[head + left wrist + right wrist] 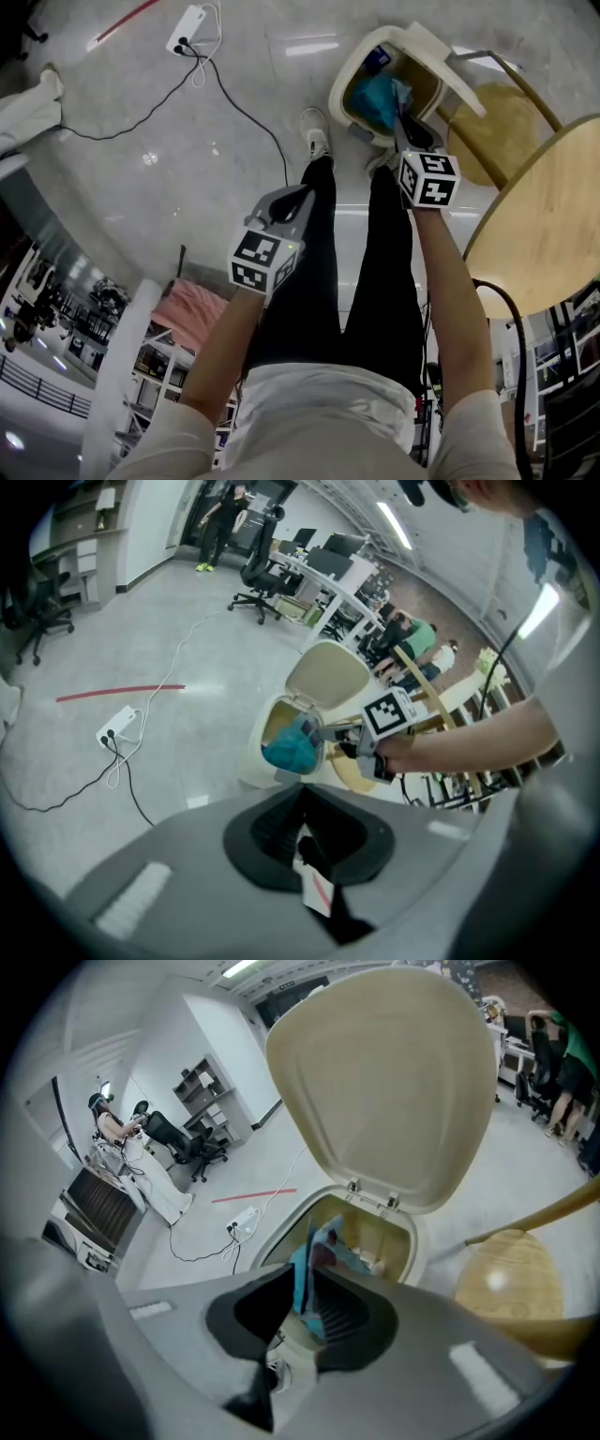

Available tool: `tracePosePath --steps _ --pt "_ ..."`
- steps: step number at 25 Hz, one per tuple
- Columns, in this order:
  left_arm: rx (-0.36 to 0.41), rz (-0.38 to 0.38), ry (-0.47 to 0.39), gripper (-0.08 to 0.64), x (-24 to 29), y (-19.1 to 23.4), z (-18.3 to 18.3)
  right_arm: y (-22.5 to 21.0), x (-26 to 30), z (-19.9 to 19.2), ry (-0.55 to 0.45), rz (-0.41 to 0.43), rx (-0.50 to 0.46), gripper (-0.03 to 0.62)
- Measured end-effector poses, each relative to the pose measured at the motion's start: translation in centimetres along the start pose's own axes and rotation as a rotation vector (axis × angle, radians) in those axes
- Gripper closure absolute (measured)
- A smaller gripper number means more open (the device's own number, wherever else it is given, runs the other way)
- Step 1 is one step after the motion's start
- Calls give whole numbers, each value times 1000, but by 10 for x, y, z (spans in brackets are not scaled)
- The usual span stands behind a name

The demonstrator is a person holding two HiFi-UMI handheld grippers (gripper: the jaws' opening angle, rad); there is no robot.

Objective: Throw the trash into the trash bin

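A cream trash bin [349,82] stands on the floor with its lid [441,52] up, in front of my feet. My right gripper [405,127] points down into its mouth. A crumpled teal wrapper [375,98] hangs from its tips over the opening. In the right gripper view the teal wrapper [323,1241] fills the narrow gap in the right gripper [305,1283], above the bin [403,1241]. My left gripper [298,199] hangs over my left leg, away from the bin; the left gripper [302,803] has its jaws together and holds no trash. From there I see the wrapper [291,747] at the bin [272,714].
A round wooden table [553,216] is at the right, with a wooden chair [506,122] beside the bin. A power strip [187,28] and its black cable lie on the grey floor at the left. My shoe [316,131] is next to the bin. Pink cloth [197,309] lies on a shelf.
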State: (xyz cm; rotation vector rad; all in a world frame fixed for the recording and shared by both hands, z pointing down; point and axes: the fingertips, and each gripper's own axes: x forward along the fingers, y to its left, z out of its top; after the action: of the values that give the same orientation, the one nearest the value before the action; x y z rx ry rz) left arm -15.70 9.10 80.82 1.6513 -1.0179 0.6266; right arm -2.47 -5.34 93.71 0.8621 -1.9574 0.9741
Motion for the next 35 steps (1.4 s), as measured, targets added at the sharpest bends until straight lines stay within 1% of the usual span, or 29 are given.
tracePosePath --steps 1,2,3,10,17,25,31,35 --pt "-1 -1 3 555 2 0 -3 -1 2 -4 6 0 5 502" --pt "-1 -3 6 555 4 0 -6 -1 4 -8 13 1 8 479" --pt "-2 -4 7 555 6 0 -8 -2 5 -12 17 3 10 471" --pt "-3 -5 4 555 13 -2 -15 -1 4 -25 23 11 8 471" --pt "-3 -7 2 555 17 -8 -18 4 -3 -30 24 21 -9 471" --pt "15 -4 -11 555 11 -18 -13 16 -23 -24 3 30 -9 471" --pt "34 6 -38 555 1 -30 -1 23 -43 -16 -16 33 -6 472" --pt "45 9 -51 555 -8 -38 7 28 -61 -9 -23 27 -11 503"
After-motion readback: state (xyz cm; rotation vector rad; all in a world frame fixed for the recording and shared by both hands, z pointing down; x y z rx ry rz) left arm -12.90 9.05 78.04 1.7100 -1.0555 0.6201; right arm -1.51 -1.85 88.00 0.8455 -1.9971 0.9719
